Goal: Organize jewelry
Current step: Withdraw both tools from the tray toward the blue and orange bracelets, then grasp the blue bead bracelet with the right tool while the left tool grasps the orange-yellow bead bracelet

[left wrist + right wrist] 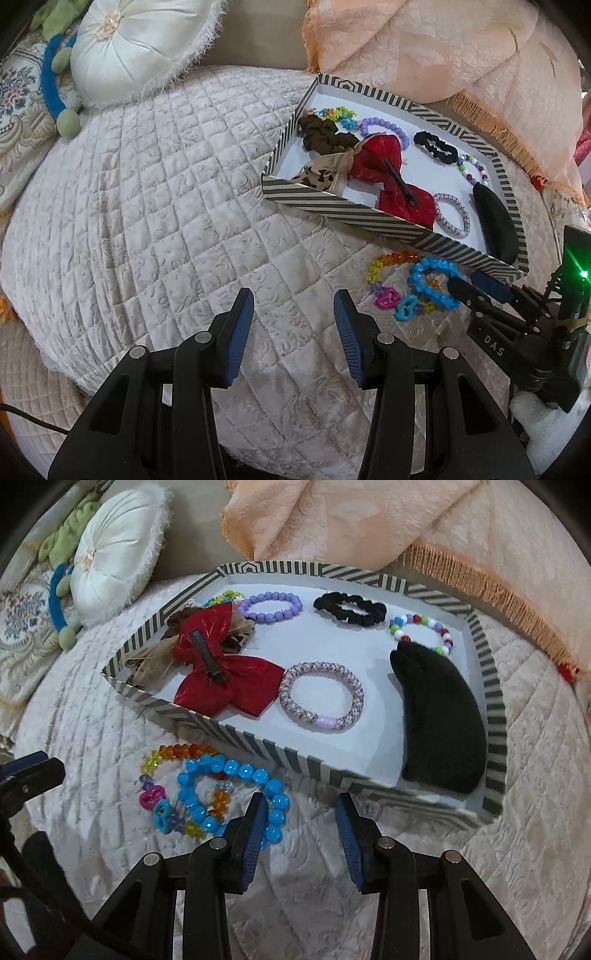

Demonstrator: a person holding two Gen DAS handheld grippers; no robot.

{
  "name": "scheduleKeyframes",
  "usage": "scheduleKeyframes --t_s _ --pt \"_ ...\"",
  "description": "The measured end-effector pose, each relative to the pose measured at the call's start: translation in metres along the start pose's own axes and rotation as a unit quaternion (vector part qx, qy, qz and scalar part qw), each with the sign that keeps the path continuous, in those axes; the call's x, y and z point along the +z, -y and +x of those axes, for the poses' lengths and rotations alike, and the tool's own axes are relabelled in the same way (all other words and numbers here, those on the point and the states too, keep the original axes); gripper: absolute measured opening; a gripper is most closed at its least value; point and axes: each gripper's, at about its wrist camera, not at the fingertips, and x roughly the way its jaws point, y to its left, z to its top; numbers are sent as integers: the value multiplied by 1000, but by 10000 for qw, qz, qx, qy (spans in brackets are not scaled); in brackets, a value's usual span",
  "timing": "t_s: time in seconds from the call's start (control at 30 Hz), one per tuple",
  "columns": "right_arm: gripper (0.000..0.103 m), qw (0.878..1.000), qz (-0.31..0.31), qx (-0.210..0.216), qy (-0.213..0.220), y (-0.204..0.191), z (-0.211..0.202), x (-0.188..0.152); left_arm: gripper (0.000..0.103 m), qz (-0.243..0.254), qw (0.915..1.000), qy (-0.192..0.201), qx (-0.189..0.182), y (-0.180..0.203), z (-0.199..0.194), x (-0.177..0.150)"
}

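Note:
A striped tray (pixel 236 734) (pixel 343 214) on the quilted bed holds a red bow (pixel 221 664), a purple bead bracelet (pixel 271 607), a black scrunchie (pixel 351 609), a braided hair tie (pixel 321 698), a multicolour bead bracelet (pixel 421 631) and a black pad (pixel 439 720). In front of the tray lie a blue bead bracelet (pixel 236 794) (pixel 432 284) and a rainbow bead bracelet (pixel 173 757) (pixel 391 262). My right gripper (pixel 301 801) is open and empty, its left finger beside the blue bracelet; it also shows in the left wrist view (pixel 469 282). My left gripper (pixel 293 299) is open and empty over bare quilt.
A round white cushion (pixel 136 48) and a green and blue plush toy (pixel 59 85) lie at the far left. A peach fringed cushion (pixel 369 520) lies behind the tray. The quilt (pixel 147 184) spreads to the left of the tray.

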Motion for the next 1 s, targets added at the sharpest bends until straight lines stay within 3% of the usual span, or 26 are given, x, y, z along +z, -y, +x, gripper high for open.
scheduleKeyframes --t_s 0.37,0.5,0.87,1.0 --pt "37 9989 -382 -234 -122 13 -15 -16 45 -29 9997 -156 -177 10 10 6" --pt "37 9987 -354 -179 -315 29 -21 -20 52 9 9990 -294 -329 19 21 8" --pt "37 9993 -252 118 -258 32 -17 -22 52 -108 9990 -348 -267 41 48 23" --pt "37 9988 -406 129 -228 30 -12 -19 52 -144 9981 -550 -247 43 64 25"
